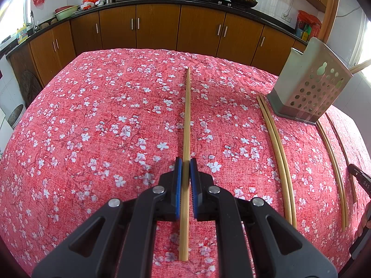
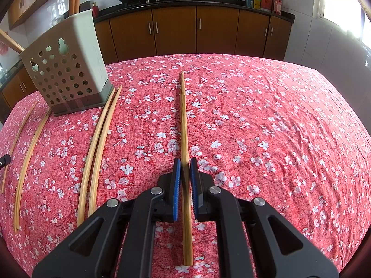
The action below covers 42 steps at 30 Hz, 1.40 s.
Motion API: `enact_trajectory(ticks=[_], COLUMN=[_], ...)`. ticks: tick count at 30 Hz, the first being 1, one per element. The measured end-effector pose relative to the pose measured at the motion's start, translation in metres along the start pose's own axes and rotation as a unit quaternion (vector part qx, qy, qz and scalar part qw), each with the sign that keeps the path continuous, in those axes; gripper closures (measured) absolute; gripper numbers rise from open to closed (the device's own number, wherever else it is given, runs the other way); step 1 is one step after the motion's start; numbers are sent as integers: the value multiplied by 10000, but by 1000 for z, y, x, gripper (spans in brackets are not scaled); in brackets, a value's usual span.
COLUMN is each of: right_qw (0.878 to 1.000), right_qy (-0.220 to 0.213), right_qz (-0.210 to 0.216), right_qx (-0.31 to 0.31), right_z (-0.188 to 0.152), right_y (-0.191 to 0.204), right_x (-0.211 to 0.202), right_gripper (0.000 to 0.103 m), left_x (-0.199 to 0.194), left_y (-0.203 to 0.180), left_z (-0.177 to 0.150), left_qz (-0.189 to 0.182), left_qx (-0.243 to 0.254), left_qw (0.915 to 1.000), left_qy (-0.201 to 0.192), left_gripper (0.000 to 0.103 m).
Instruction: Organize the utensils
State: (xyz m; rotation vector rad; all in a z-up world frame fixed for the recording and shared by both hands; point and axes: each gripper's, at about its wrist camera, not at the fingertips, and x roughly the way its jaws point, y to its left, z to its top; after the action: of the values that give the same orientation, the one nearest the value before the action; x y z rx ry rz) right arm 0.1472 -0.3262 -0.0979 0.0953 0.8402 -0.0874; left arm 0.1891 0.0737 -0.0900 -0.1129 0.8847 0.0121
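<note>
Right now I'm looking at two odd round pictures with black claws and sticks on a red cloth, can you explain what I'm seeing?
Each picture comes from a wide-angle camera mounted on a hand-held two-finger gripper, looking along its fingers. One view shows the left gripper shut on a chopstick; the other shows the right gripper shut on another chopstick. Both are over a table with a red flowered tablecloth. On it stand a perforated utensil holder and a loose pair of chopsticks, with more beyond. Kitchen cabinets run behind.

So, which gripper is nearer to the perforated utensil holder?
Right, only narrowly. The utensil holder stands ahead-left of the right gripper and ahead-right of the left gripper, looking slightly smaller there.
</note>
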Motion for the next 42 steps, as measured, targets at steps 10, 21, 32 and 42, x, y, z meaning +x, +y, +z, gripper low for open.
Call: enact_trajectory(ticks=[10,21,32,42], right_qw=[10000,10000,10000,9998], right_qy=[-1,-1,0,43], right_qz=[0,2,0,152], right_qx=[1,4,-4,-82], right_z=[0,0,0,-9], right_y=[0,0,-1,1], right_x=[0,0,0,-7], right_gripper=[93,93,93,94], left_x=[0,0,-2,-14], left_y=[0,-2,-2,-10], left_z=[0,0,0,-16], left_qz=[-1,-13,-6,172], left_qx=[-2,-19,-7,330], left_qw=[10000,10000,10000,9993], left_qy=[0,-3,-6,10], left_gripper=[93,93,93,95])
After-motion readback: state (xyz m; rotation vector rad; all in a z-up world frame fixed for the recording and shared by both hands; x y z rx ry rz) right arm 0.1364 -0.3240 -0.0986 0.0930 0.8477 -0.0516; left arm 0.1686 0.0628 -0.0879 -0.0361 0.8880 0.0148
